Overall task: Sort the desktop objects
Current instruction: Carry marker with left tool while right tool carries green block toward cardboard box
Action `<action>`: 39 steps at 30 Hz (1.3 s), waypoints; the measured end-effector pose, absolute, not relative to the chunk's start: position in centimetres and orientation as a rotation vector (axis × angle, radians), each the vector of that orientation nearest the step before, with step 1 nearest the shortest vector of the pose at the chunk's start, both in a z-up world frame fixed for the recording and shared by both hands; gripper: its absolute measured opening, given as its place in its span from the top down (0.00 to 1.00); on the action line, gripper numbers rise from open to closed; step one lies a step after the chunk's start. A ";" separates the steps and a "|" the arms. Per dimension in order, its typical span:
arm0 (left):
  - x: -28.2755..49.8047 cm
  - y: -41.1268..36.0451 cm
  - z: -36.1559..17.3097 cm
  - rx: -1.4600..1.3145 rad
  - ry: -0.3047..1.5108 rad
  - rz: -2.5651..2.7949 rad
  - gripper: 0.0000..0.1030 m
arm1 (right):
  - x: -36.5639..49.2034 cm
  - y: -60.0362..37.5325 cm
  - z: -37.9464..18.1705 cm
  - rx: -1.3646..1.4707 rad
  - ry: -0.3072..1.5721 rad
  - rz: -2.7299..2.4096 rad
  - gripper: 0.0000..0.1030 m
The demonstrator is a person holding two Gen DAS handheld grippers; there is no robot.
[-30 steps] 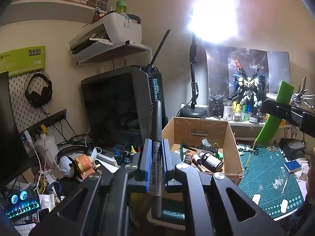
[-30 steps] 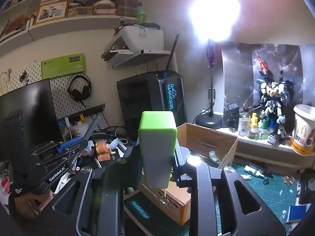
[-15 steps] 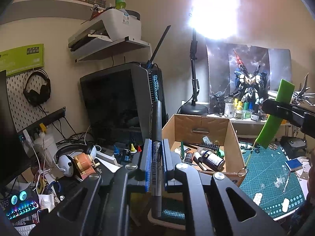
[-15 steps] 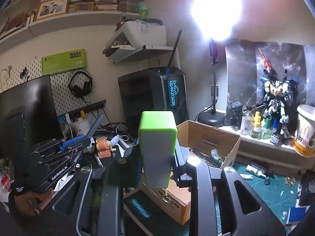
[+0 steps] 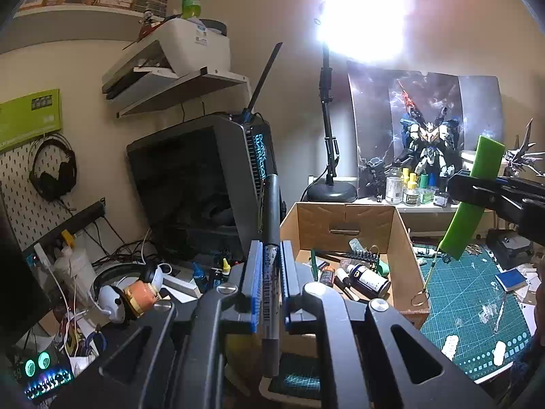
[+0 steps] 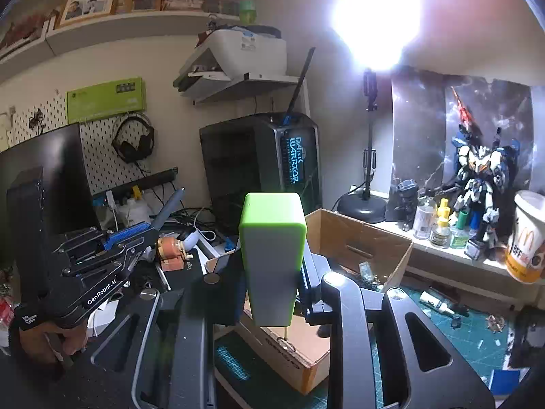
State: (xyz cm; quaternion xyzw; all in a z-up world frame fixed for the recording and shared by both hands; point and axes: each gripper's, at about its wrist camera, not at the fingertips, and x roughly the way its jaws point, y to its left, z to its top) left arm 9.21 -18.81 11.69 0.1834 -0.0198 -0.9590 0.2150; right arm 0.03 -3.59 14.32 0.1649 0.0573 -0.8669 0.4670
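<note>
**Both claws loaded up over the messy desk**

Closest to the left camera, the left gripper [image 5: 271,272] had its blue pads pinched tight on a dark grey marker [image 5: 271,225], which stood nearly upright between them, tip poking up in front of the PC tower [image 5: 204,184]. From the right camera you could see the same gripper out to the side, with a hand [image 6: 51,341] wrapped around its grip.

The right gripper [image 6: 272,272] was clamped on a green block [image 6: 272,238] with a grey front face, held upright, and a thin yellow stick with a little ring hung off its bottom end. In the left view that block sat tilted in the air over the right edge of the cardboard box [image 5: 344,218], above the green cutting mat [image 5: 477,306].

The box was just past both claws, open on top, and already had a pile of stuff in it: a dark bottle with a white label [image 5: 369,277], pens and other small bits I couldn't make out.

Left of the box was a white headset [image 5: 112,293] lying among cables. Further back, a row of small paint bottles [image 5: 408,191] stood on a ledge beside a robot model [image 5: 425,150]. A desk lamp [image 5: 328,143] blazed at the wall, and a printer [image 5: 190,47] sat up on a shelf.
</note>
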 end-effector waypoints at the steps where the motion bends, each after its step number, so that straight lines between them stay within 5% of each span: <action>1: 9.0 -18.8 11.7 0.509 -0.059 -2.663 0.91 | -0.1 -3.7 14.4 0.406 0.141 -2.127 0.77; 39: -7.3 -20.7 11.7 0.727 -0.327 -2.739 0.90 | -13.2 -10.4 12.4 0.614 0.228 -2.109 0.78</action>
